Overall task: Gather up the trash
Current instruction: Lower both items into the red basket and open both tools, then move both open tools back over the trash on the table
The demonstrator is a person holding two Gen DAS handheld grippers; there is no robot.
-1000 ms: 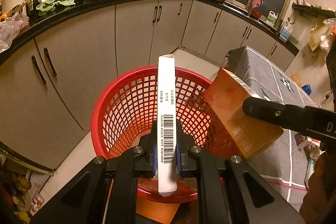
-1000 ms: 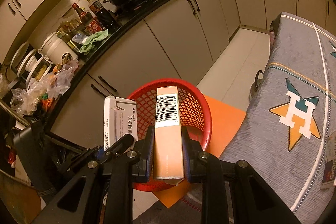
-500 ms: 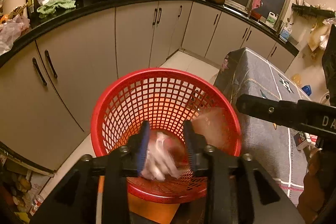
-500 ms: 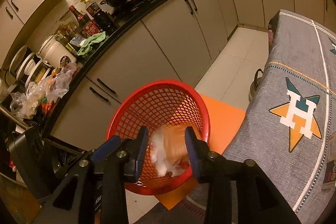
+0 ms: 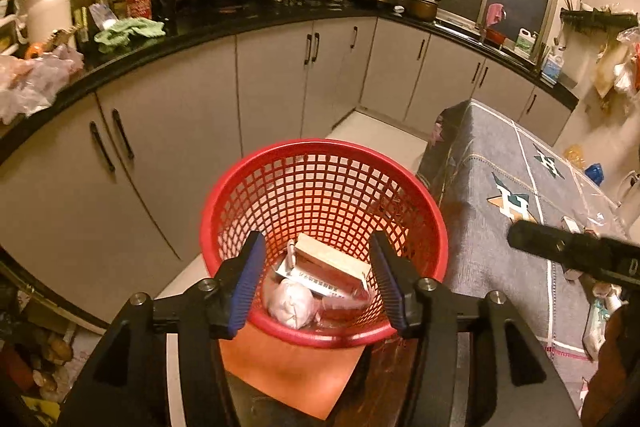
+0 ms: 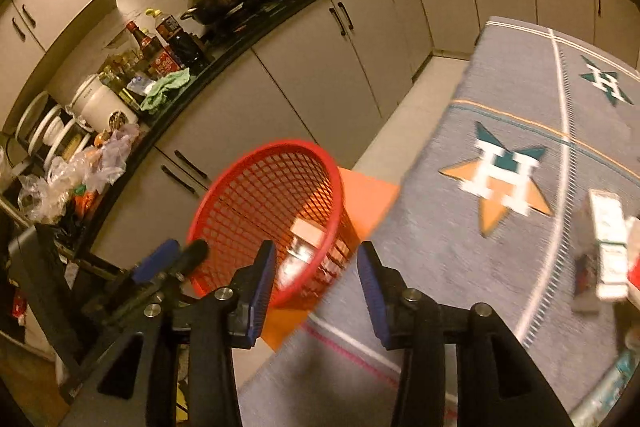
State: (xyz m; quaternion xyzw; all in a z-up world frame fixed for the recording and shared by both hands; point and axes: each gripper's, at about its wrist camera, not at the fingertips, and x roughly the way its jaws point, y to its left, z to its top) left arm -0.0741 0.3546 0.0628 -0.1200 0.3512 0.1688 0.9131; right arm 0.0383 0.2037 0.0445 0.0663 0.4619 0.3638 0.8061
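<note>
Both boxes, a white cardboard carton (image 5: 304, 273) and an orange cardboard box (image 5: 332, 261), lie inside the red plastic mesh basket (image 5: 320, 179); left gripper (image 5: 318, 279) and right gripper (image 6: 316, 287), jaws just opening, stand empty.

Boxes (image 5: 328, 267) in basket (image 5: 256, 183) beside table (image 5: 500, 163)

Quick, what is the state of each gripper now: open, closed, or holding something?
Left gripper: open, holding nothing; its jaws have just been opening above the red basket.
Right gripper: open, holding nothing; its jaws have just been opening too.
</note>
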